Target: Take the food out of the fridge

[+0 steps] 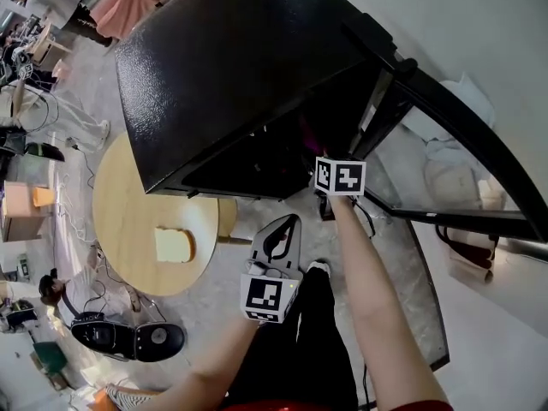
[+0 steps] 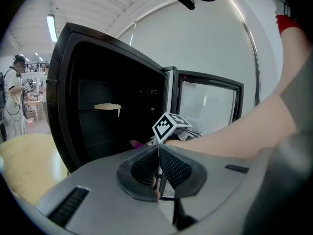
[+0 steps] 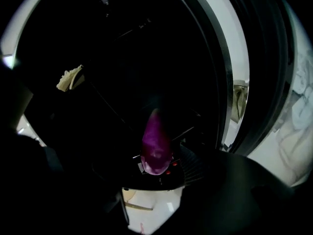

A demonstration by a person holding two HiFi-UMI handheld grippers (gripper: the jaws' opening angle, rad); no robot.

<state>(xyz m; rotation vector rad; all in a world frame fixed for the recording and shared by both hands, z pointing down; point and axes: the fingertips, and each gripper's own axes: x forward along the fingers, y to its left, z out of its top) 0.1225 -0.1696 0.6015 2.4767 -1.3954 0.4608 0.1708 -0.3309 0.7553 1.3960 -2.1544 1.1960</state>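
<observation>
One dim eggplant (image 3: 155,143) sits inside spread right hand-held gripper (image 3: 159,168); left hand-held gripper (image 2: 158,150) closed.

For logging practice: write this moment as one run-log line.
left tool shut, outside | right tool open, facing purple food in fridge | bread on round table

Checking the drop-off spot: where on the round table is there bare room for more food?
The table is bare all round the bread, widest toward its left rim and up to the fridge. The floor round the table is crowded with cables and gear.
</observation>
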